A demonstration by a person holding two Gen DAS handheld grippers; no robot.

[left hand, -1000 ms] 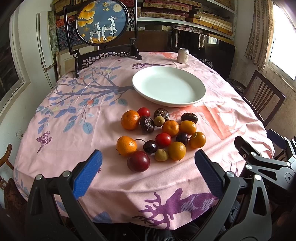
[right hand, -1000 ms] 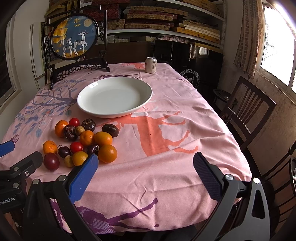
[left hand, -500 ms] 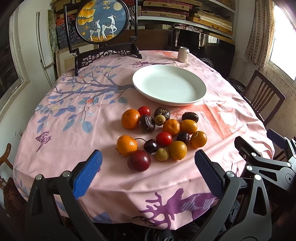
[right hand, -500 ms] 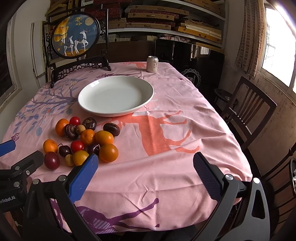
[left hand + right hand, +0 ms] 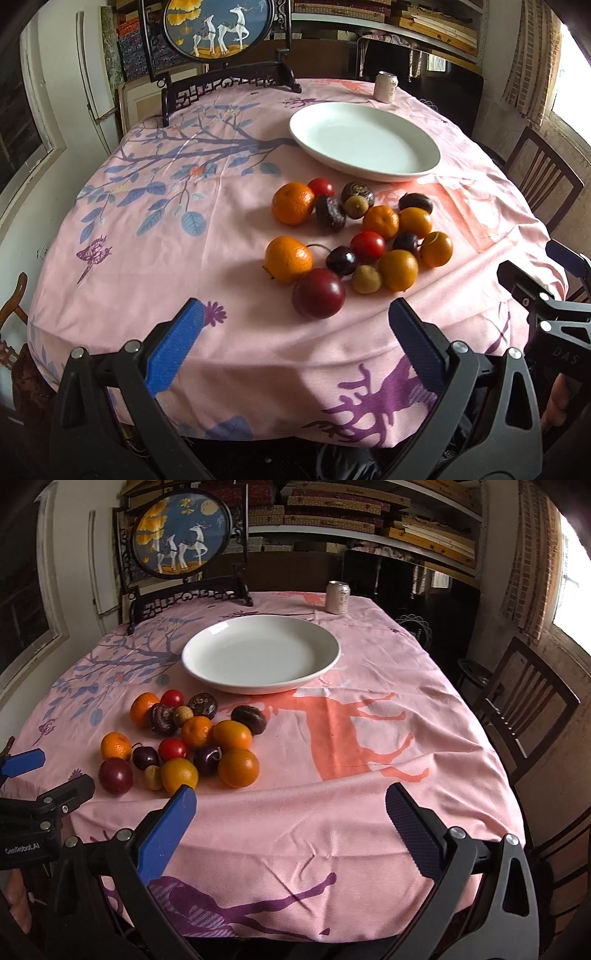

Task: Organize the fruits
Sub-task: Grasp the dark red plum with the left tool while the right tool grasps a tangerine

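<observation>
"GenRobot.AI" reads on the left gripper (image 5: pixel 22 775); both grippers, right one (image 5: pixel 291 812) too, spread wide, hold nothing near the fruits (image 5: pixel 354 236)

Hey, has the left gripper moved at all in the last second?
Yes. The left gripper has pushed forward toward the fruit: in its own view the dark red plum sits nearer its fingertips, and the white plate looms larger.
</observation>
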